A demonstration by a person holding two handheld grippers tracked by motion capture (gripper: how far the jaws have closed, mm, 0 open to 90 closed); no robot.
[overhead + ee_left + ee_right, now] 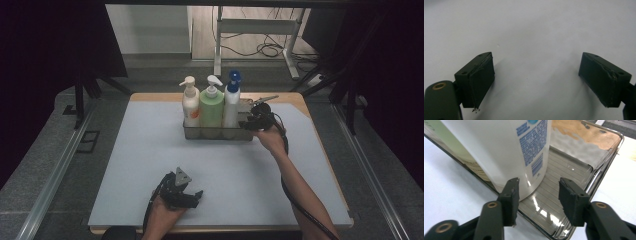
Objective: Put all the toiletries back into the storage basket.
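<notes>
Release step at metal tray (596, 173): right gripper (539, 192) fingers half open, clear of white bottle (506, 150); left gripper (536, 77) wide, empty on counter (150, 150); next, withdrawal without tipping.

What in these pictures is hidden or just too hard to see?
- Bottoms of the three bottles, high view: behind the metal tray's front wall.
- White bottle's top, right gripper view: cut off by the upper edge; its blue label print is too small to read.
- Green bottle, same view: mostly hidden behind the white bottle.
- Right gripper, high view: too dark to show how its jaws stand.
- Left gripper, left gripper view: its body is cut off by the bottom edge.
</notes>
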